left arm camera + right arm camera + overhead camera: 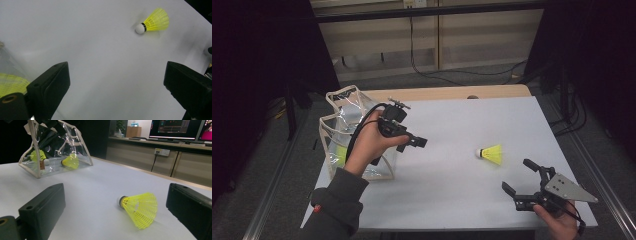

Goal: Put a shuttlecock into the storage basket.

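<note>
1. A yellow shuttlecock (491,153) lies on its side on the white counter (452,130), its white cork tip pointing toward the person's left.
2. The right gripper (523,181) rests near the counter's near right corner, jaws spread wide and empty; the shuttlecock lies just beyond them, apart from both.
3. In the right gripper view the shuttlecock (138,208) sits ahead between the two jaws, nearer the right one, touching neither.
4. The left gripper (412,141) hangs above the counter beside a clear plastic bag (343,131), jaws open and empty, well apart from the shuttlecock.
5. The bag holds two more yellow shuttlecocks (70,161).
</note>
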Action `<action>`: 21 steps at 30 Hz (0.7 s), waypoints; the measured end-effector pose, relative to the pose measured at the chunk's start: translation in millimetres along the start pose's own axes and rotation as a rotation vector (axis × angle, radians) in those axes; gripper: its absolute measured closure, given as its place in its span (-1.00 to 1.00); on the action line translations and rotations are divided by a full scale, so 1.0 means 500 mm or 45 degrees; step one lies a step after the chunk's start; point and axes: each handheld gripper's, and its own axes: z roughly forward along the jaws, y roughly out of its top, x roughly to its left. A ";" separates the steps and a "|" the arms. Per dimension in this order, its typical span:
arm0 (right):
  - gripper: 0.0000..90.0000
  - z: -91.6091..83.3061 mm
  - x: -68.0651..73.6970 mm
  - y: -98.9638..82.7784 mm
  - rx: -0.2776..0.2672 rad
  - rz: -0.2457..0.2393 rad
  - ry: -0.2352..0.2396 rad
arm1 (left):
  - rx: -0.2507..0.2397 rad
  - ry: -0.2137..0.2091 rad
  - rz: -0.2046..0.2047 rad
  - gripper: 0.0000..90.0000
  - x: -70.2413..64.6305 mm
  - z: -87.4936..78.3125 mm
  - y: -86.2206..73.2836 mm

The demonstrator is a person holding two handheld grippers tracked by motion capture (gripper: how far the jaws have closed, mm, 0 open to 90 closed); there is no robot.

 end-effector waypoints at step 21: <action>-0.95 0.000 0.001 0.000 0.002 0.001 0.000 | -0.022 -0.052 0.009 -0.85 -0.024 0.048 -0.008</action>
